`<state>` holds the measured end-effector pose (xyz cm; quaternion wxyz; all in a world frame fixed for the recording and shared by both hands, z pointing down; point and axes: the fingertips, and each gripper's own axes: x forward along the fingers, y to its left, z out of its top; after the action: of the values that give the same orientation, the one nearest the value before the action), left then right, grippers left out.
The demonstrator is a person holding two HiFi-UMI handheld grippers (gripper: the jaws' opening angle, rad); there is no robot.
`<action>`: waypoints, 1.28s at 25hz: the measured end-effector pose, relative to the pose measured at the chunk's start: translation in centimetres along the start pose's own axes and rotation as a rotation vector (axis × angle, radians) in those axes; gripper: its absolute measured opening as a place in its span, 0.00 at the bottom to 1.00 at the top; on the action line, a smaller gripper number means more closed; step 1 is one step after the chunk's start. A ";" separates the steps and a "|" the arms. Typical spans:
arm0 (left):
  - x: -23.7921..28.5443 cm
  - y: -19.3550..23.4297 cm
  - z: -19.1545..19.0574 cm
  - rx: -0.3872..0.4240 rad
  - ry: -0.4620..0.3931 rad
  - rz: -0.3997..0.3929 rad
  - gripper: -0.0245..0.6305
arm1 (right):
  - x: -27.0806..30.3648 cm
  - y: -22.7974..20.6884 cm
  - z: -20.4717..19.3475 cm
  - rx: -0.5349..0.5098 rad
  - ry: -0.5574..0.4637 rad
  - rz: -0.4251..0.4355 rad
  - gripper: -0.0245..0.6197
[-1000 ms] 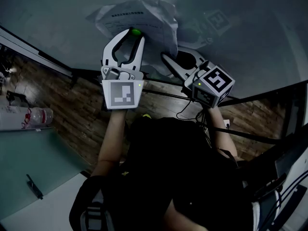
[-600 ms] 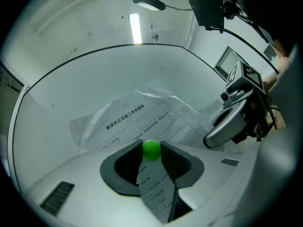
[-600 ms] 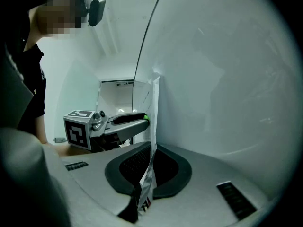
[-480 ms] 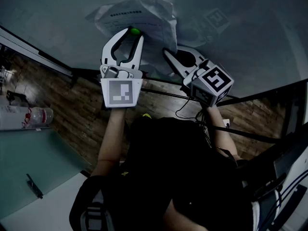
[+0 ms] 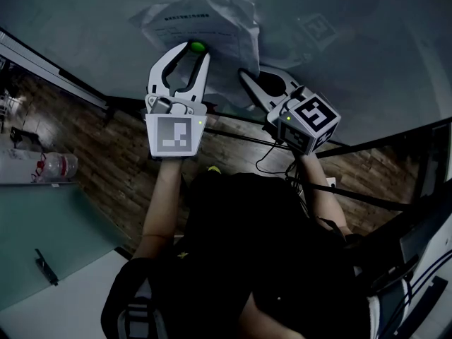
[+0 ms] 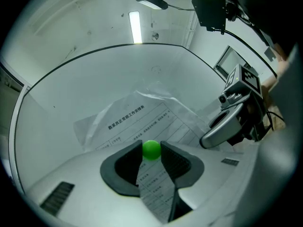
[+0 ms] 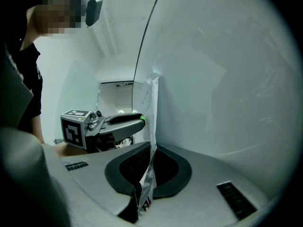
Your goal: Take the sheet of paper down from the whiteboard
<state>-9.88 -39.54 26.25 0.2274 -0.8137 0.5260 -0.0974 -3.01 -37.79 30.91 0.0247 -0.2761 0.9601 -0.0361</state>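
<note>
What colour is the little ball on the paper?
The ball is bright green, clearest in the left gripper view.

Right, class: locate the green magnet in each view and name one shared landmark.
Head view: green magnet top centre, on the sheet of paper.
Left gripper view: lower centre, between the jaws.
Right gripper view: green sliver left of centre.
Shared landmark: the sheet of paper.

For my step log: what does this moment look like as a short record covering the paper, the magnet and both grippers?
sheet of paper: creased, on the whiteboard, pinned by a green magnet
left gripper: jaws closed on the green magnet
right gripper: jaws have just been closing, now pinching an edge of the sheet
task state: sheet not yet off the board
</note>
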 end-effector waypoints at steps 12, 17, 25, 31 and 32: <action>-3.0 -0.9 0.3 -0.041 0.023 0.012 0.25 | -0.2 1.7 0.4 0.006 -0.005 0.037 0.06; -3.2 -1.4 0.3 -0.039 0.038 0.013 0.25 | -0.4 1.9 0.3 0.008 0.004 0.059 0.06; -3.1 -1.6 -0.3 -0.053 0.066 -0.001 0.25 | -0.1 1.4 0.1 0.031 0.012 0.054 0.06; -3.1 -1.9 -0.3 -0.068 0.075 -0.012 0.25 | -0.1 1.6 0.1 0.034 0.028 0.070 0.06; -3.0 -2.0 -0.3 -0.073 0.076 -0.015 0.25 | -0.2 1.5 0.1 0.035 0.030 0.069 0.06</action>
<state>-9.67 -36.22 27.67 0.1767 -0.8210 0.5314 -0.1110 -3.67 -36.44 30.64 0.0163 -0.2419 0.9685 -0.0563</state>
